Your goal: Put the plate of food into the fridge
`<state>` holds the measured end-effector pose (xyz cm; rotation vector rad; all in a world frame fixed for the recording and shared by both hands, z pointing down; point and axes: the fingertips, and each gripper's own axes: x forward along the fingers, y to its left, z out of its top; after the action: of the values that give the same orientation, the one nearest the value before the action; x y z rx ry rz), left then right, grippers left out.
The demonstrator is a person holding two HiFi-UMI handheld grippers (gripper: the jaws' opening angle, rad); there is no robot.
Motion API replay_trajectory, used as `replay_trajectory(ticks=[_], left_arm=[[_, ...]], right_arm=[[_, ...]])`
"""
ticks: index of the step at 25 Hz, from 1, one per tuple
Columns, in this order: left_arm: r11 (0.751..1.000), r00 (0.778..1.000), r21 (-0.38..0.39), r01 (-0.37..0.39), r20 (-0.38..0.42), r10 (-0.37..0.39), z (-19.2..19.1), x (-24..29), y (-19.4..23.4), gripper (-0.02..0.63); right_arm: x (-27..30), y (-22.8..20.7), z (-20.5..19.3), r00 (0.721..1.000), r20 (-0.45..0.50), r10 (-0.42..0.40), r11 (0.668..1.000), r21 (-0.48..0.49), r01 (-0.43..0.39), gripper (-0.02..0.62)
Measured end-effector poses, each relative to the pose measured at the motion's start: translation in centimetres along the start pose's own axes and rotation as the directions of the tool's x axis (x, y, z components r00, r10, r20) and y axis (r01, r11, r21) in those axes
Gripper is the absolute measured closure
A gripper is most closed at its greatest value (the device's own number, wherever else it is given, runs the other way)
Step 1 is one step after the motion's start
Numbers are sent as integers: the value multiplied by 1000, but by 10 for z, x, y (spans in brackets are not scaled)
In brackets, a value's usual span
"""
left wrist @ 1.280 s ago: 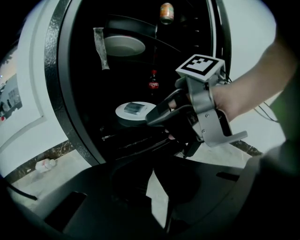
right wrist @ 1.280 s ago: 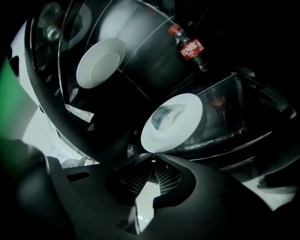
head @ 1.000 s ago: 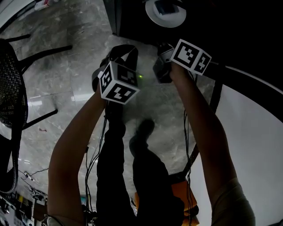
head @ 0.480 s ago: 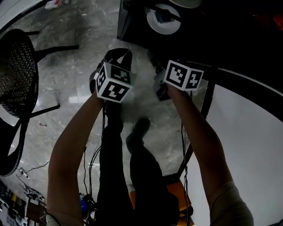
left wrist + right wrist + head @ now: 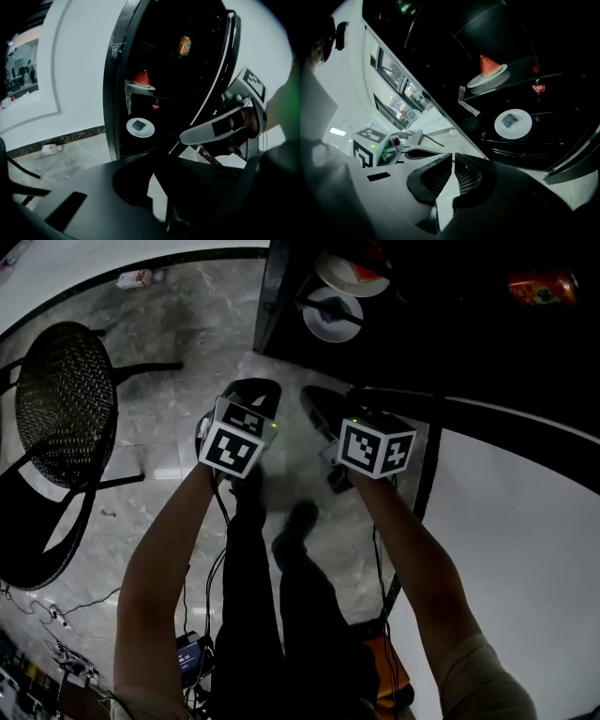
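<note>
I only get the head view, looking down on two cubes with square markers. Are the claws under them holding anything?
Observer: No. In the right gripper view the right gripper has its jaws together, nothing between them.
Operator: And the other claw?
Observer: The left gripper is shut and empty too, by its own view.
Operator: Any food nearby?
Observer: A red wedge of food stands upright on a white plate ahead.

Seemingly a staged test room: stocked open fridge (image 5: pixel 274 296) at upper centre, mesh chair (image 5: pixel 61 409) at left, marble floor (image 5: pixel 159 512), loose cables (image 5: pixel 58 613) lower left.
</note>
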<state>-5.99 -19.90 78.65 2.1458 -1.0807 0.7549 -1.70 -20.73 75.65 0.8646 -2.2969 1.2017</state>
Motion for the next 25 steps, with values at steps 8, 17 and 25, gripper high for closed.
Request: replay_trajectory(ticks=[8, 17, 25], left_arm=[[998, 1000, 60, 19, 3, -19, 21, -44, -32, 595], [992, 990, 0, 123, 65, -123, 78, -103, -78, 595], [972, 966, -59, 227, 141, -217, 139, -164, -105, 595]], right_arm=[[-53, 43, 5, 1000, -26, 12, 1000, -26, -12, 565], [-118, 85, 35, 998, 56, 12, 998, 54, -15, 565], [-169, 134, 66, 995, 94, 20, 999, 42, -24, 565]])
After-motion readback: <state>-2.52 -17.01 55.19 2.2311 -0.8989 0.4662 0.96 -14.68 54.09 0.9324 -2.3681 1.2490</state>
